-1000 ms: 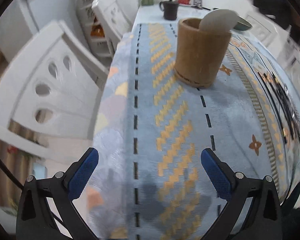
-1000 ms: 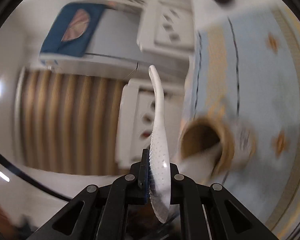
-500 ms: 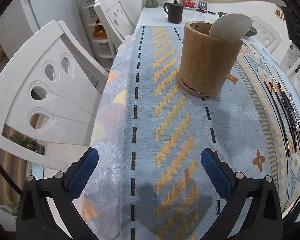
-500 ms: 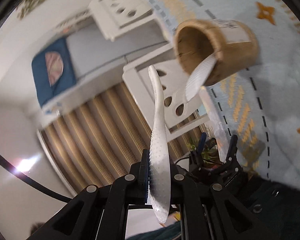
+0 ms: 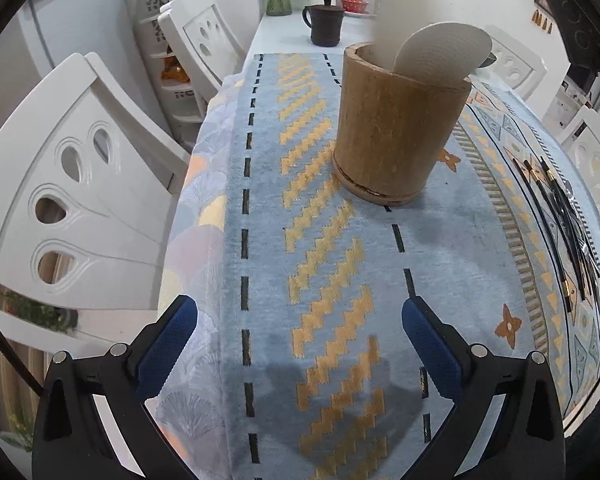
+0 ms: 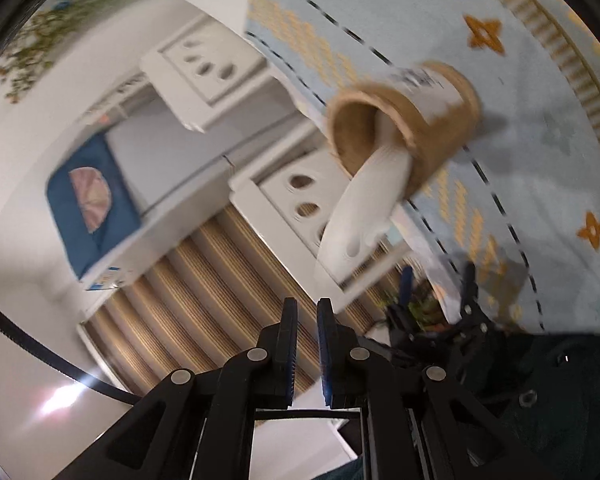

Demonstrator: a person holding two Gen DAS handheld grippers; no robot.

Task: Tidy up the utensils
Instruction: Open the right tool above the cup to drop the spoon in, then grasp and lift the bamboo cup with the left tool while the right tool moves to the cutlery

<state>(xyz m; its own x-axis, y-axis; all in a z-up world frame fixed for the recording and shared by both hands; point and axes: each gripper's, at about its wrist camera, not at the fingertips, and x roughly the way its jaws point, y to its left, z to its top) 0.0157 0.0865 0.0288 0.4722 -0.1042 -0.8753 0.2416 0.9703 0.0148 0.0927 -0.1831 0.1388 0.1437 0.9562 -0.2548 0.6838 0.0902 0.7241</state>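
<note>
A round bamboo holder (image 5: 396, 128) stands upright on the blue patterned table runner (image 5: 324, 264). White rice paddles (image 5: 440, 52) stick out of its top; a second blurred white one (image 5: 396, 12) shows behind the first. In the right wrist view the holder (image 6: 404, 120) is seen from above with a white paddle (image 6: 364, 208) leaning out. My left gripper (image 5: 300, 340) is open and empty, low over the runner in front of the holder. My right gripper (image 6: 307, 316) is above the holder, its jaws slightly apart and holding nothing.
Several black chopsticks (image 5: 560, 216) lie at the runner's right edge. White chairs (image 5: 72, 184) stand along the table's left side. A dark mug (image 5: 326, 24), vases and a red pot sit at the far end. The left gripper shows in the right wrist view (image 6: 436, 296).
My right gripper has let go of the white paddle, which now sits in the holder with the other. The left gripper has moved closer to the holder and stays open.
</note>
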